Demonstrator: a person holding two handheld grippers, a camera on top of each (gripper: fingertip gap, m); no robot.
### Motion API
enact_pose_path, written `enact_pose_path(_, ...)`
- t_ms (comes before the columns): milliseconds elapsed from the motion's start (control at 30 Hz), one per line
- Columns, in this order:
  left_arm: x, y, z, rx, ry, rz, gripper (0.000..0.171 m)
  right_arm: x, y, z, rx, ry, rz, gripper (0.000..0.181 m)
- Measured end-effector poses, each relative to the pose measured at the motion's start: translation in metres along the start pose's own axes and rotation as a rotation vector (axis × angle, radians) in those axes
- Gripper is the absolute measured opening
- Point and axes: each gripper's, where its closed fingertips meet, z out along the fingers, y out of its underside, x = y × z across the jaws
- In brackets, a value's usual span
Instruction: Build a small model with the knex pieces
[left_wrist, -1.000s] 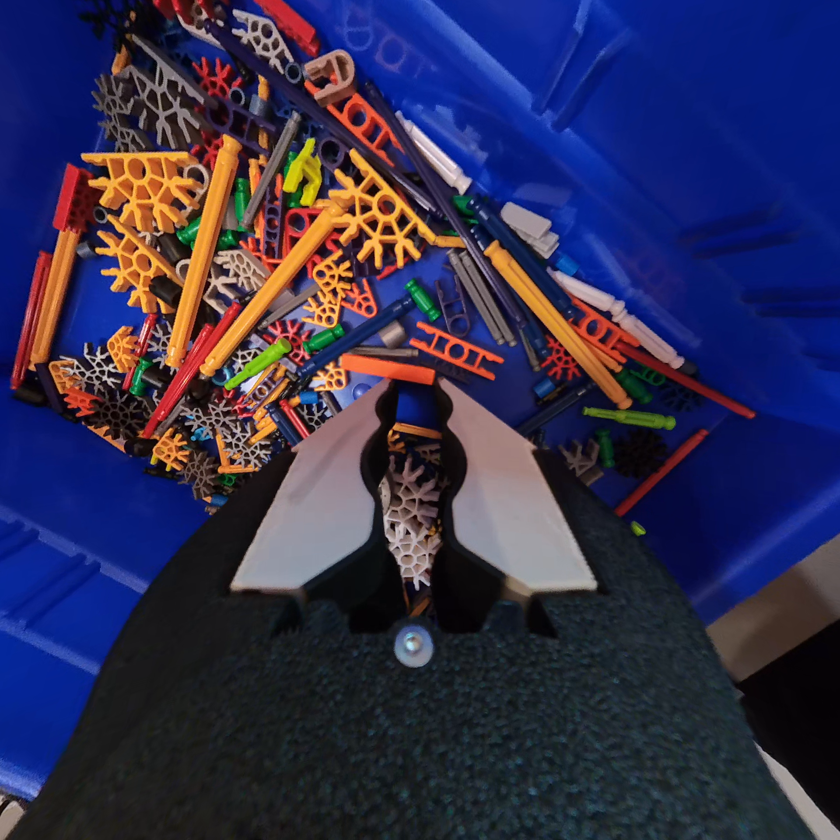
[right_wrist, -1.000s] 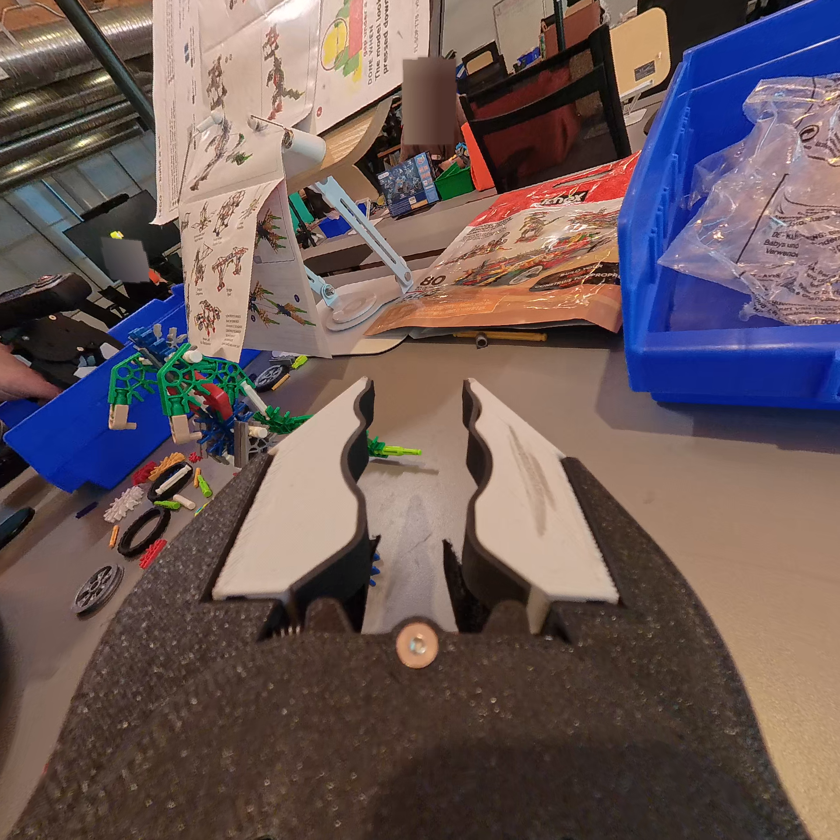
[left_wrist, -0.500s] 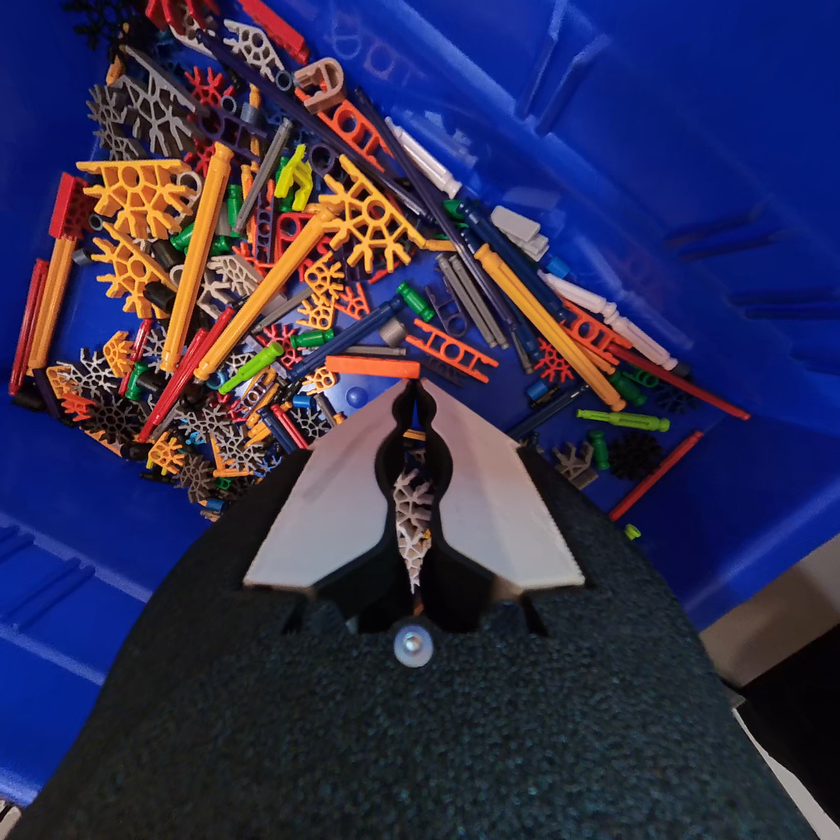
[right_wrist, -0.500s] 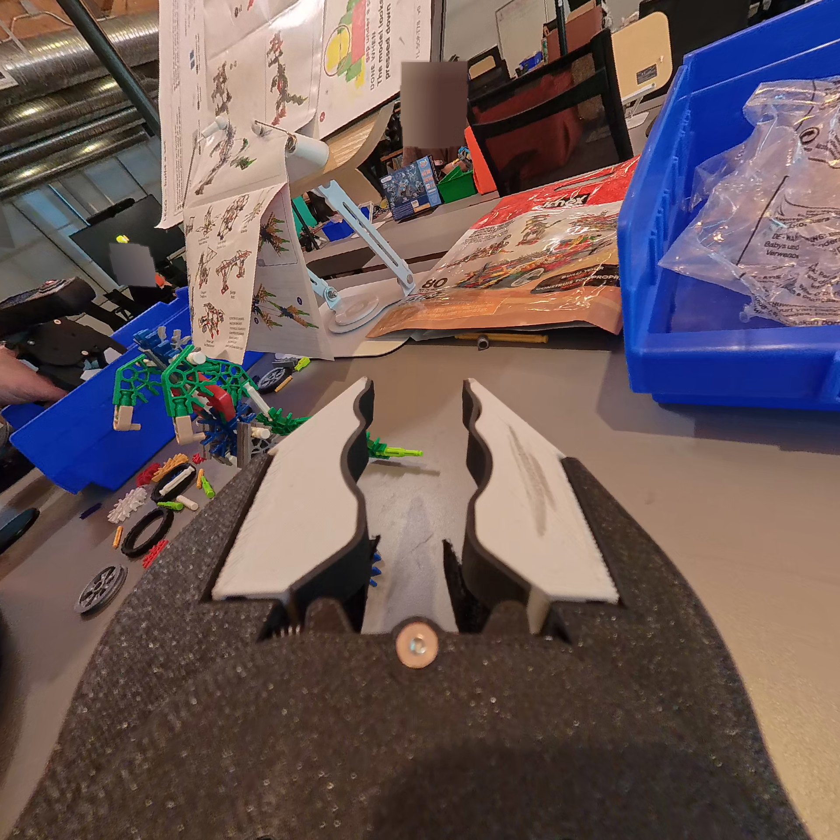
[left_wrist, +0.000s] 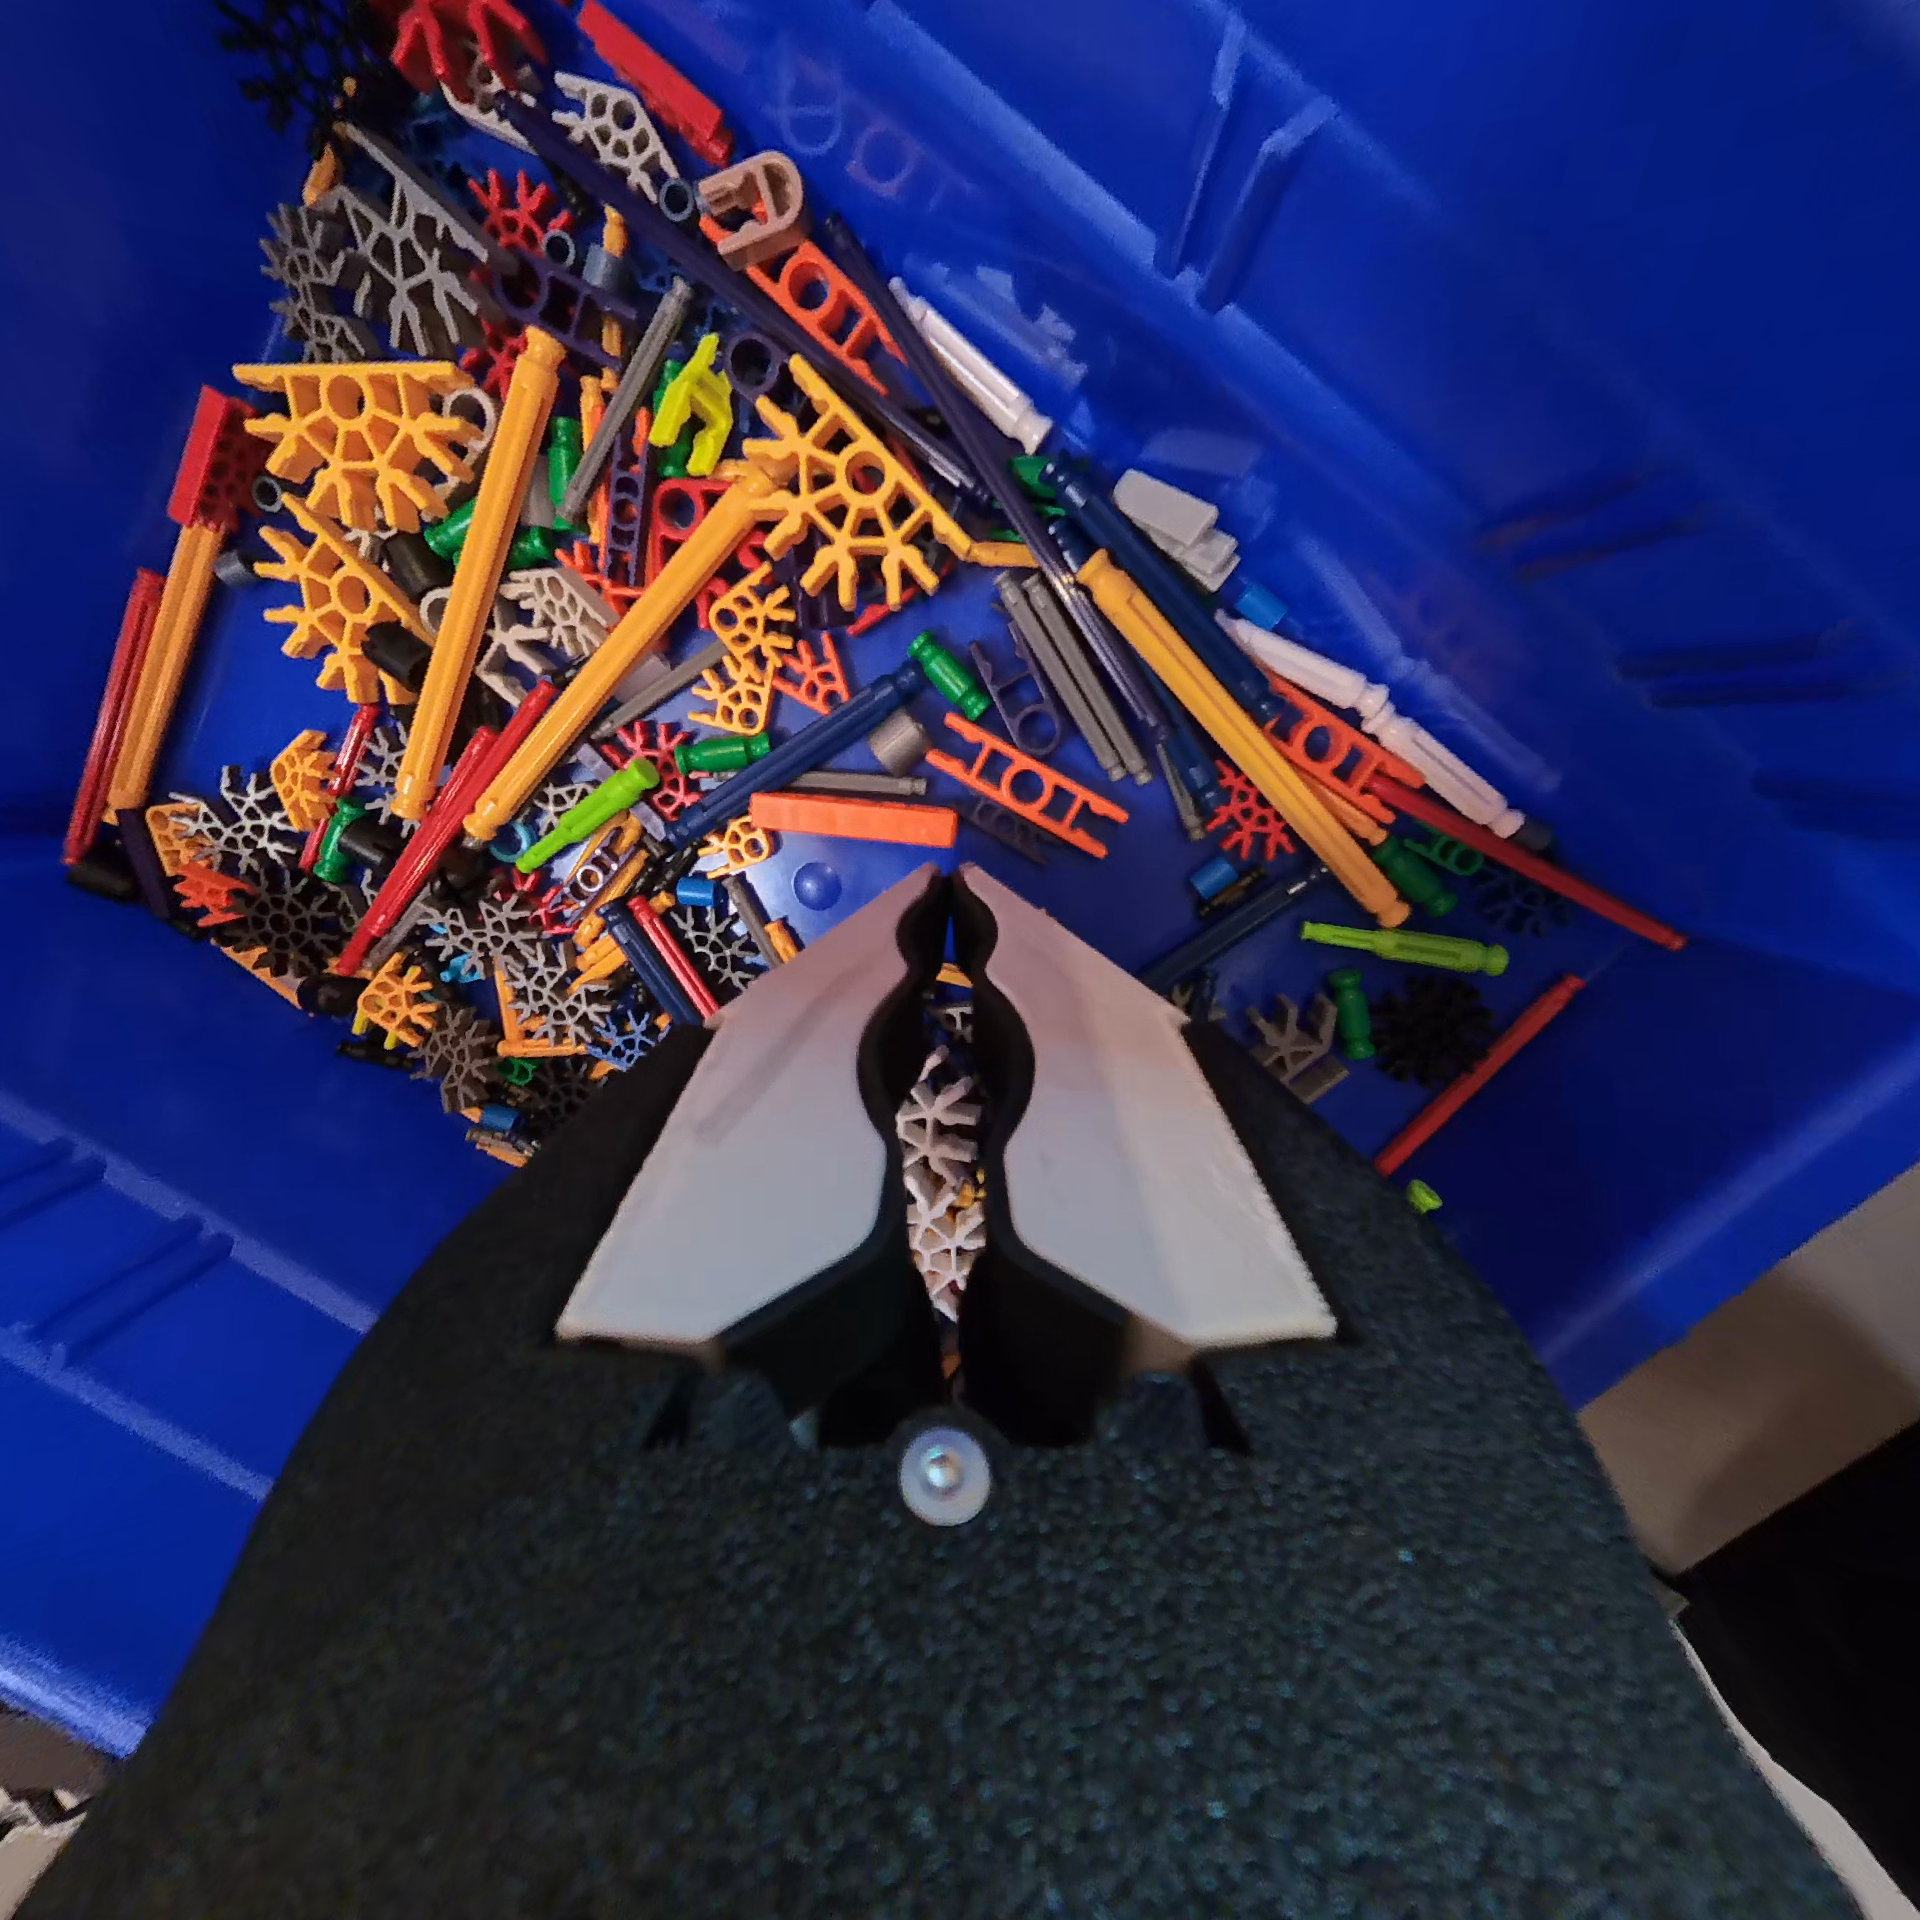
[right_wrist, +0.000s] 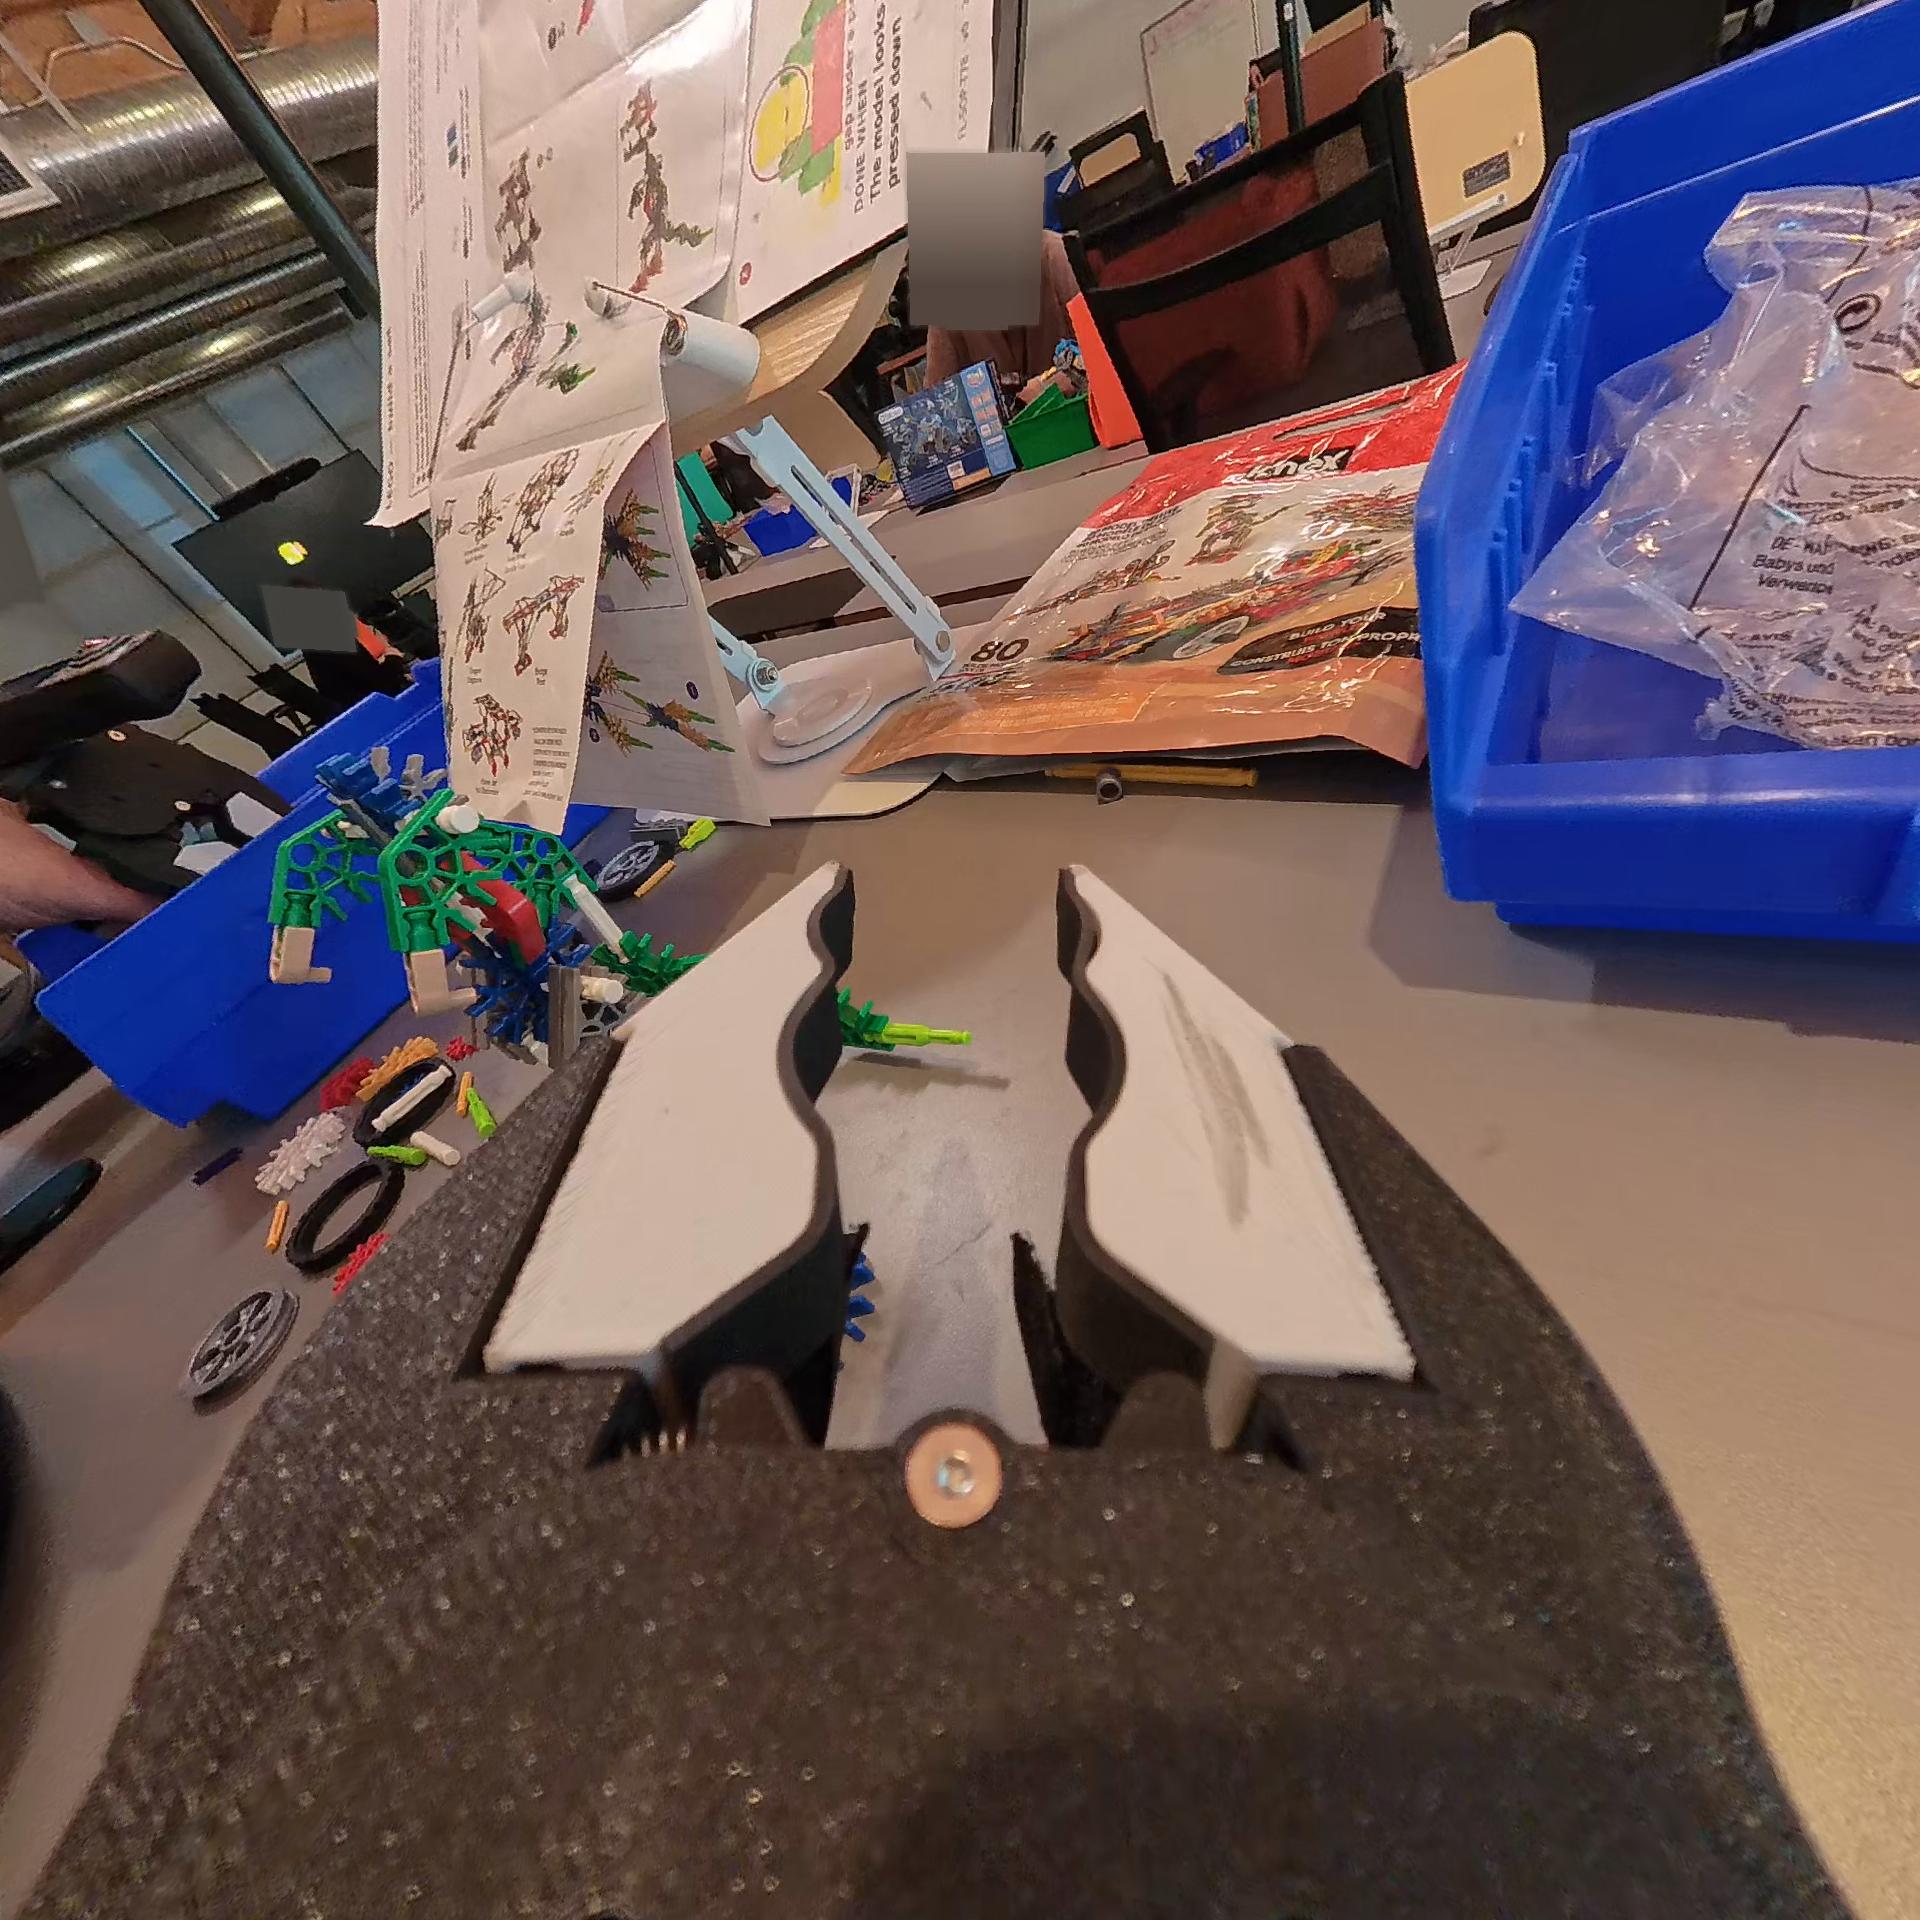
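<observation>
My left gripper (left_wrist: 948, 885) is shut, its tips together, inside a blue bin (left_wrist: 1455, 312) above a heap of building-toy rods and connectors (left_wrist: 623, 623). An orange bar (left_wrist: 852, 821) lies just past the tips. White snowflake connectors (left_wrist: 935, 1127) show through the gap between the jaws; I cannot tell whether one is gripped. My right gripper (right_wrist: 956, 883) is open and empty, low over a grey table (right_wrist: 1558, 1143). A small green piece with a lime rod (right_wrist: 899, 1034) lies by its left finger. A green, red and blue toy model (right_wrist: 447, 904) stands to the left.
A blue bin (right_wrist: 1662, 852) holding a clear plastic bag (right_wrist: 1766, 468) stands at right. A printed toy package (right_wrist: 1195, 623) and instruction sheets on a stand (right_wrist: 561, 416) are behind. Loose pieces, black rings (right_wrist: 343, 1210) and a wheel (right_wrist: 239, 1340) lie at left by another blue bin (right_wrist: 208, 997). Across from one pair of fingers to the other is roughly 45 cm.
My left gripper has closed from open to shut inside the bin and drawn back slightly. The right gripper has stayed open and nearly still.
</observation>
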Motion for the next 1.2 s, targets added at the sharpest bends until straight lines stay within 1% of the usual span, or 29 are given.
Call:
enact_pose_path(333, -0.003, 0.000, -0.006, 0.015, -0.016, -0.005, 0.000, 0.000, -0.001, -0.001, 0.005, 0.000, 0.000, 0.039)
enact_pose_path(600, -0.009, -0.003, -0.016, 0.062, -0.041, -0.014, 0.000, 0.000, 0.000, 0.000, 0.003, 0.003, 0.000, 0.039)
enact_pose_path(667, -0.014, -0.010, -0.024, 0.110, -0.056, -0.026, 0.000, 0.001, 0.000, 0.000, 0.003, 0.005, 0.000, 0.039)
enact_pose_path(733, -0.017, -0.022, -0.036, 0.207, -0.055, -0.052, 0.000, 0.001, 0.000, 0.000, 0.001, 0.007, -0.001, 0.039)
enact_pose_path(833, -0.015, -0.043, -0.060, 0.400, 0.014, -0.118, 0.000, 0.001, 0.000, 0.000, -0.002, 0.011, -0.003, 0.039)
enact_pose_path(900, -0.015, -0.049, -0.071, 0.480, 0.060, -0.160, 0.000, 0.001, 0.001, 0.001, -0.004, 0.013, -0.004, 0.039)
enact_pose_path(1000, -0.014, -0.051, -0.079, 0.539, 0.117, -0.212, 0.000, 0.002, 0.001, 0.001, -0.006, 0.017, -0.004, 0.039)
enact_pose_path(1200, -0.014, -0.050, -0.089, 0.600, 0.186, -0.273, 0.000, 0.002, 0.002, 0.002, -0.014, 0.024, -0.006, 0.039)
